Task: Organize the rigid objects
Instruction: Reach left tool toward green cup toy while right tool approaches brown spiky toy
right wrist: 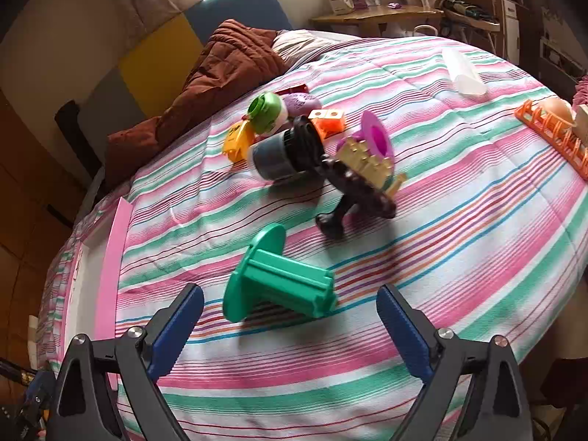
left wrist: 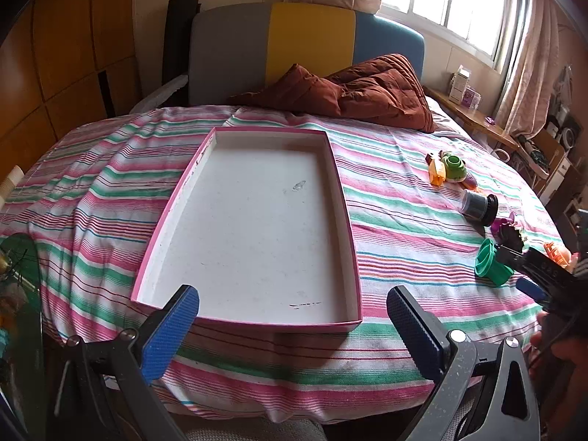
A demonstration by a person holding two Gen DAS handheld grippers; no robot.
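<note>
A shallow pink-rimmed white tray (left wrist: 341,191) lies empty on the striped bed; its pink edge shows in the right wrist view (right wrist: 110,257). My left gripper (left wrist: 292,307) is open and empty at the tray's near edge. My right gripper (right wrist: 290,308) is open and empty, just short of a green flanged toy piece (right wrist: 279,283), which also shows in the left wrist view (left wrist: 490,262). Beyond it lie a dark brown and gold toy (right wrist: 360,180), a dark jar (right wrist: 283,154), a magenta flanged piece (right wrist: 376,137), a green-capped toy (right wrist: 266,112) and yellow (right wrist: 239,139) and orange blocks (right wrist: 329,121).
A brown quilt (left wrist: 352,88) lies at the head of the bed. An orange rack with an egg-like thing (right wrist: 551,128) and a clear tube (right wrist: 465,73) lie on the bed at the right. A wooden side table (right wrist: 375,14) with boxes stands beyond.
</note>
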